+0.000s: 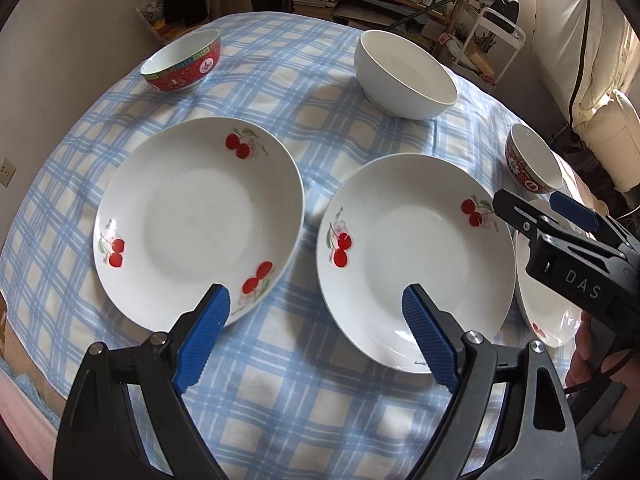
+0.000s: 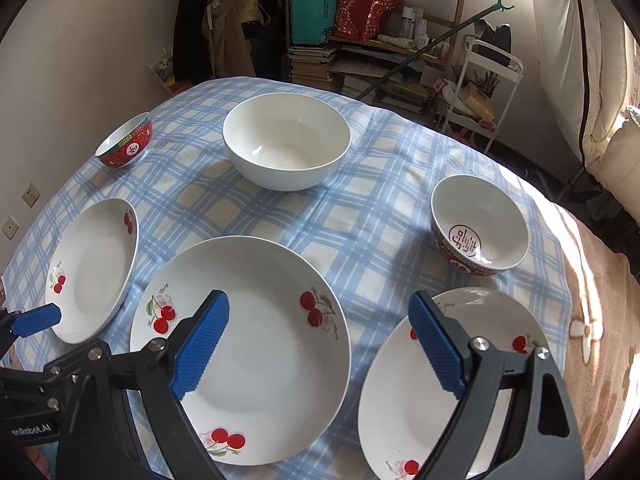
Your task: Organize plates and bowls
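From the left wrist view, the left gripper (image 1: 316, 308) hangs with its blue-padded jaws spread wide and nothing between them, above the gap between the left white cherry-printed ceramic plate (image 1: 198, 222) and the middle cherry plate (image 1: 416, 260) on the blue-checked tablecloth (image 1: 304, 400); farther off stand a red patterned bowl (image 1: 182, 62) at far left, a large plain white bowl (image 1: 404, 74) and a second red bowl (image 1: 534, 160) at right. The right gripper (image 1: 532, 204) enters from the right over a third plate (image 1: 548, 312), mostly hidden here.

From the right wrist view, the right gripper (image 2: 320, 320) is likewise wide and empty, one pad over the middle plate (image 2: 248, 364) and the other over the right plate (image 2: 408, 420), though whether either pad touches china is hard to tell.
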Available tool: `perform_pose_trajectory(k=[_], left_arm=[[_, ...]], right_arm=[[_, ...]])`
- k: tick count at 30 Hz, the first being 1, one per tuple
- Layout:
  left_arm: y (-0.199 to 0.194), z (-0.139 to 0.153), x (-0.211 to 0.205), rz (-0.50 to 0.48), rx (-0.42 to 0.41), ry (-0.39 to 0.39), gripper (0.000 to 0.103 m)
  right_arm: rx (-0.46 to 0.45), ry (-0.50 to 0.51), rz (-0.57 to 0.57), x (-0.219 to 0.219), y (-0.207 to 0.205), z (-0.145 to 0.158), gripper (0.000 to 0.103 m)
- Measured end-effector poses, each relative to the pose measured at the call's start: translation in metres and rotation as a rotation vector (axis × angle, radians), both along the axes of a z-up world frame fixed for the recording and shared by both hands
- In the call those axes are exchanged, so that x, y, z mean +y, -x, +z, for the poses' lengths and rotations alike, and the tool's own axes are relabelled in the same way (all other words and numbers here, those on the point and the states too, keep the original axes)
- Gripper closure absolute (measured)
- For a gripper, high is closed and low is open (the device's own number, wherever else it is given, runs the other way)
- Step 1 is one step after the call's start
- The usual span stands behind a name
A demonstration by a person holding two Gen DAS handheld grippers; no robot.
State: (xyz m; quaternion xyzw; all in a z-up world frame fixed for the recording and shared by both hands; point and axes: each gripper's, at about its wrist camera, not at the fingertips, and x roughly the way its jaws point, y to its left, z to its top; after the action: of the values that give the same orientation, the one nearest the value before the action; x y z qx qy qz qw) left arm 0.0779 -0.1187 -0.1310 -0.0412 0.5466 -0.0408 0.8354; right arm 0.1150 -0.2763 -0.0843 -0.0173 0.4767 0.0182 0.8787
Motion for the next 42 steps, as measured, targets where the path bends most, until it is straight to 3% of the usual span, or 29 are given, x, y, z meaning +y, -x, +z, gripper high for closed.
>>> perform_pose_trajectory(k=[4,6,8,10,11,20,23,25,27,32,36,42], left_arm=[[0.004,-0.014,-0.013,-0.023,0.039,0.002,0.016],[0.005,-0.021,-0.019,-0.036,0.062,-0.003,0.016],[0.005,-0.027,-0.024,-0.055,0.072,-0.021,0.016],[0.005,-0.032,-0.026,-0.065,0.088,-0.022,0.017],[0.004,-0.034,-0.027,-0.066,0.094,-0.019,0.017],[-0.006,-0.055,-0.028,-0.077,0.14,-0.034,0.017],[-0.009,-0.06,-0.027,-0.076,0.151,-0.027,0.017],[-0.012,-0.062,-0.026,-0.078,0.156,-0.012,0.024],[-0.016,-0.064,-0.026,-0.084,0.157,-0.013,0.025],[-0.023,-0.064,-0.027,-0.096,0.141,-0.021,0.034],[-0.026,-0.061,-0.028,-0.12,0.119,-0.009,0.062],[-0.04,-0.063,-0.021,-0.088,0.139,0.045,0.071]], right_arm=[[0.008,-0.015,-0.001,-0.008,-0.001,-0.007,0.011],[0.002,-0.017,-0.004,-0.012,-0.001,-0.009,0.023],[0.006,-0.02,-0.002,-0.016,-0.003,-0.012,0.028],[0.022,-0.027,0.004,-0.019,-0.005,-0.016,0.045],[0.033,-0.033,0.006,-0.02,-0.006,-0.019,0.047],[0.12,-0.071,0.004,-0.026,-0.019,-0.043,0.05],[0.143,-0.069,0.008,-0.026,-0.02,-0.05,0.058],[0.156,-0.071,0.016,-0.025,-0.022,-0.054,0.062],[0.169,-0.081,0.022,-0.025,-0.024,-0.056,0.07],[0.182,-0.095,0.022,-0.028,-0.026,-0.059,0.073],[0.188,-0.129,0.022,-0.029,-0.027,-0.061,0.076],[0.189,-0.121,0.037,-0.023,-0.028,-0.062,0.081]])
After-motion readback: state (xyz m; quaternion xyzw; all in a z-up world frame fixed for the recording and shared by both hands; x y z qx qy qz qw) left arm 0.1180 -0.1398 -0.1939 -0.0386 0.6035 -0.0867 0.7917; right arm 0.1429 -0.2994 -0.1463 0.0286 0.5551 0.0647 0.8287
